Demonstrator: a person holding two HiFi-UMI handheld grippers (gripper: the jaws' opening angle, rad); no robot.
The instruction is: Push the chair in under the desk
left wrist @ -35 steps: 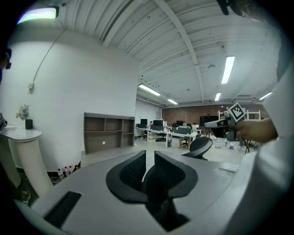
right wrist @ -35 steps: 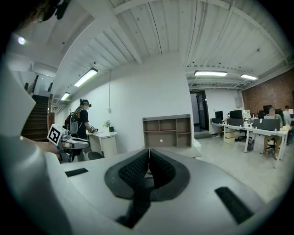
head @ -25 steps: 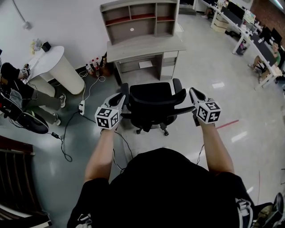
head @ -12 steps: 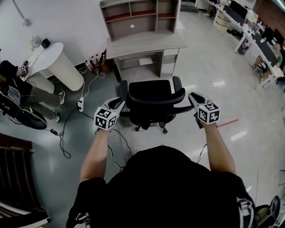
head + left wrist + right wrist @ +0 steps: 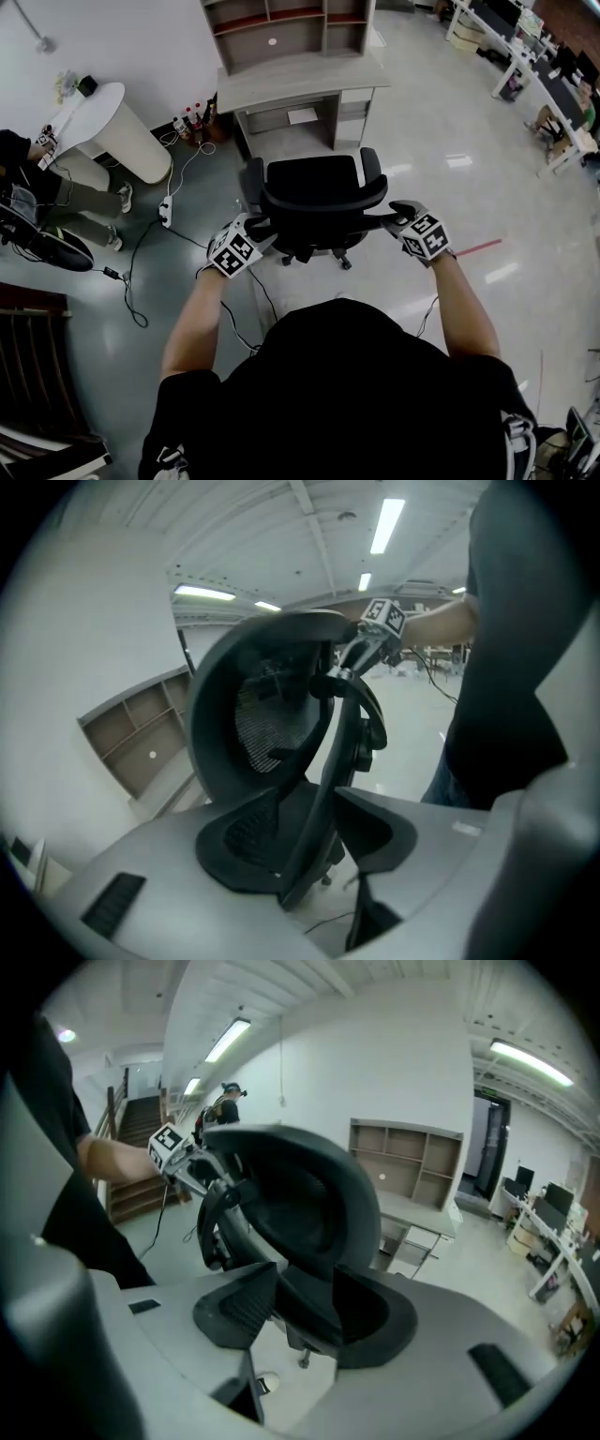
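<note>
The black mesh office chair (image 5: 314,192) stands on the grey floor facing the pale wooden desk (image 5: 300,84) with its shelf unit, a gap of floor between them. My left gripper (image 5: 255,225) is at the left edge of the backrest and my right gripper (image 5: 394,214) at the right edge. The jaws of both are opening. In the left gripper view the backrest's frame edge (image 5: 314,789) runs between the left gripper's (image 5: 309,841) pads. In the right gripper view the backrest edge (image 5: 300,1293) sits between the right gripper's (image 5: 298,1312) pads. Neither pair clamps it.
A round white table (image 5: 103,122) and a seated person (image 5: 37,187) are at the left. Cables and a power strip (image 5: 166,208) lie on the floor left of the chair, with bottles (image 5: 187,122) by the desk. Red floor tape (image 5: 478,247) and more desks (image 5: 553,84) lie to the right.
Both grippers have moved in from beside the chair onto the two edges of its backrest, and their jaws have gone from shut to apart. The chair stands about where it was.
</note>
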